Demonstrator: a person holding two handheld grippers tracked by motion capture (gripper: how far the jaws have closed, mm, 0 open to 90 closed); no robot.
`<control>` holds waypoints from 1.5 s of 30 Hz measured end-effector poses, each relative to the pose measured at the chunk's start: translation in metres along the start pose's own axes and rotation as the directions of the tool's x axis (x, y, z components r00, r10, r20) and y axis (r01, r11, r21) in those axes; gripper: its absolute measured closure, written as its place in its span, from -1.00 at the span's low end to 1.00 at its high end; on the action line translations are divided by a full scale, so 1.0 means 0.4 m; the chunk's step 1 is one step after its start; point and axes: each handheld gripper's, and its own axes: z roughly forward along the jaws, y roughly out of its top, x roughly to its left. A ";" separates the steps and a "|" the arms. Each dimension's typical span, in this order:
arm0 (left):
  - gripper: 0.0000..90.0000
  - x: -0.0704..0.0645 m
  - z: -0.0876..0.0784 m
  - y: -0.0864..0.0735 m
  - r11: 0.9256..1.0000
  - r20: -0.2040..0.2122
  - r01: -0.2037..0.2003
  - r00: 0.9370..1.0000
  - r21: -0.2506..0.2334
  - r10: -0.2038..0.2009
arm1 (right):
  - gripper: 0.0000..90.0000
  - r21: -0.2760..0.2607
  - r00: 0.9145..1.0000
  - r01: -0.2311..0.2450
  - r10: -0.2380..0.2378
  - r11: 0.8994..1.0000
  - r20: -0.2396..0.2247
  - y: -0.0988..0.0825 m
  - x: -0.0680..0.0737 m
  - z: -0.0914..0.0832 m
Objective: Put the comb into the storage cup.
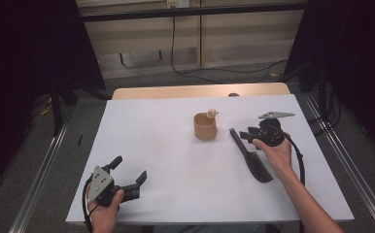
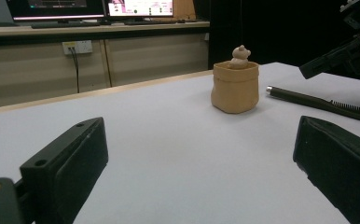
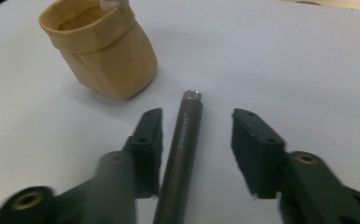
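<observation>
A tan pot point(image 1: 205, 126) with a small figure point(image 1: 212, 113) on its rim stands mid-table. To its right lies a black brush point(image 1: 253, 162), its round handle pointing toward the pot. My right gripper point(image 1: 244, 135) is held low over the handle's tip. In the right gripper view the jaws point(image 3: 197, 121) stand apart with the handle point(image 3: 183, 140) lying on the table between them, close beside the left jaw and not squeezed. The pot point(image 3: 106, 56) sits just beyond. My left gripper point(image 1: 129, 168) rests near the front left corner, open and holding nothing point(image 2: 199, 154), facing the pot point(image 2: 234, 88).
The white table sheet point(image 1: 166, 145) ends at a wooden strip point(image 1: 200, 91) on the far side. Metal rails point(image 1: 350, 160) run along both sides. A cable point(image 1: 299, 160) trails from the right gripper. A bench with monitors point(image 2: 89, 9) stands behind the table.
</observation>
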 end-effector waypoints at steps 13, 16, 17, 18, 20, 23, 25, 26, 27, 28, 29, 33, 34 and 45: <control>-0.93 0.002 -0.002 0.002 1.000 0.000 -0.004 1.000 -0.004 0.004 | -0.78 -0.025 0.998 -0.025 0.027 0.999 0.058 0.002 0.000 -0.025; -0.93 0.002 -0.002 0.001 1.000 0.001 -0.004 1.000 -0.001 0.004 | -0.77 0.003 0.997 -0.050 0.050 0.999 0.054 -0.001 0.000 -0.032; -0.93 0.002 -0.002 0.002 1.000 0.002 -0.005 1.000 -0.001 0.005 | -0.79 0.005 0.997 -0.054 0.053 0.999 0.055 -0.002 0.000 -0.033; -0.93 0.002 -0.002 0.002 1.000 0.003 -0.007 1.000 -0.001 0.007 | -0.78 0.007 0.997 -0.055 0.054 0.998 0.053 -0.001 0.001 -0.036; -0.93 0.001 -0.002 0.002 1.000 -0.003 0.001 1.000 -0.010 -0.001 | -0.74 0.016 0.998 -0.042 0.041 0.999 0.056 0.000 0.006 -0.044; -0.93 0.003 -0.002 0.002 1.000 -0.002 0.000 1.000 -0.005 0.000 | -0.75 0.034 0.998 -0.055 0.054 0.998 0.024 -0.001 0.009 -0.051; -0.93 0.003 -0.002 0.001 1.000 -0.003 0.002 1.000 -0.008 -0.002 | -0.75 0.054 0.998 -0.058 0.057 0.997 0.009 -0.002 0.010 -0.054; -0.93 0.003 -0.002 0.001 1.000 -0.003 0.005 1.000 -0.008 -0.005 | -0.77 0.053 0.998 -0.061 0.061 0.997 0.004 -0.004 0.010 -0.055; -0.93 0.003 -0.002 0.001 1.000 -0.003 0.005 1.000 -0.008 -0.005 | -0.79 0.060 0.998 -0.063 0.063 0.996 -0.002 -0.004 0.011 -0.056; -0.93 0.003 -0.002 0.002 1.000 -0.002 0.003 1.000 -0.008 -0.003 | -0.80 0.068 0.998 -0.058 0.059 0.996 -0.009 -0.005 0.010 -0.056; -0.93 0.002 -0.002 0.001 1.000 -0.002 0.006 1.000 -0.009 -0.007 | -0.82 0.080 0.998 -0.056 0.057 0.995 -0.017 -0.005 0.011 -0.056; -0.93 0.003 -0.002 0.002 1.000 -0.001 0.001 1.000 -0.006 -0.001 | -0.87 0.103 0.998 -0.037 0.042 0.994 -0.044 -0.008 0.015 -0.057; -0.93 0.003 -0.002 0.002 1.000 -0.001 0.004 1.000 -0.008 -0.004 | -0.86 0.115 0.998 -0.032 0.038 0.993 -0.042 -0.009 0.017 -0.056; -0.93 0.003 0.001 0.002 1.000 -0.003 -0.006 1.000 -0.007 0.006 | -0.70 0.221 0.997 0.016 0.001 0.975 -0.081 0.006 0.047 -0.033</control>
